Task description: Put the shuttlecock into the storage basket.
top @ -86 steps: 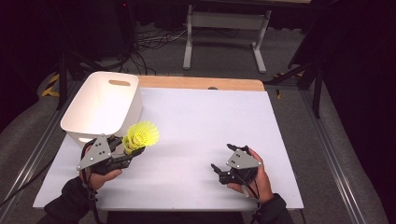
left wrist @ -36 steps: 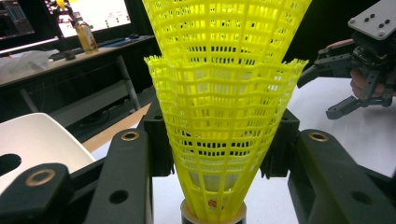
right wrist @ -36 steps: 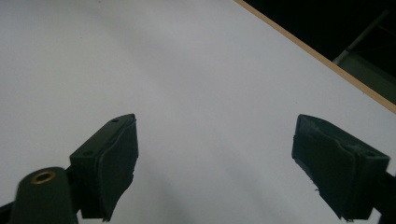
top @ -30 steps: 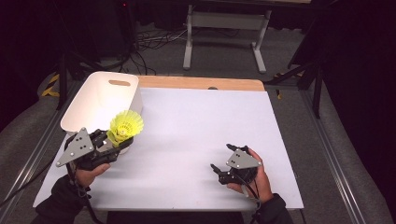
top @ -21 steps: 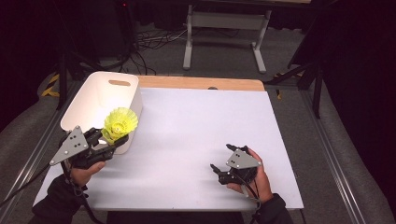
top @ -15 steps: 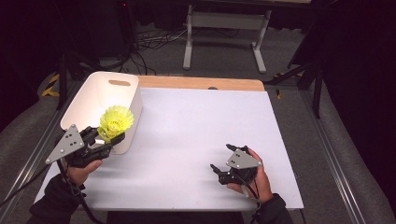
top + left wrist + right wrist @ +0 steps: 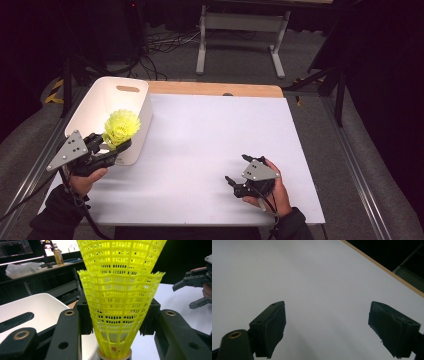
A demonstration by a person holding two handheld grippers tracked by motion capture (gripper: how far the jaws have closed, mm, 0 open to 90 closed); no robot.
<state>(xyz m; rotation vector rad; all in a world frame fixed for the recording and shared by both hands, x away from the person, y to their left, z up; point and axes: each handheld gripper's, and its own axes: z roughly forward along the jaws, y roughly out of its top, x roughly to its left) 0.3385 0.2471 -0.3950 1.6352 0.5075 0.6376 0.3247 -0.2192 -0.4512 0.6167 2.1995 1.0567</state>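
Observation:
A stack of two yellow mesh shuttlecocks point(image 7: 121, 127) is held skirt-up by my left gripper point(image 7: 114, 142), over the near right corner of the white bin point(image 7: 95, 107). In the left gripper view the pads press both sides of the shuttlecock stack point(image 7: 120, 290), cork end down between the jaws of the left gripper point(image 7: 117, 315). The bin point(image 7: 37, 307) lies just behind and to the left. My right gripper point(image 7: 235, 169) rests on the white table sheet point(image 7: 210, 130) at the near right, open and empty. In its own view the right gripper point(image 7: 327, 325) has only bare sheet between its jaws.
A wooden strip point(image 7: 215, 89) runs along the table's far edge. Beyond it stand a metal stand point(image 7: 240, 22) and cables on the floor. The other hand's gripper point(image 7: 192, 290) appears at the right of the left gripper view.
My left gripper has carried the shuttlecocks left and away from me, from over the sheet to the bin's near right corner. The right gripper has stayed put.

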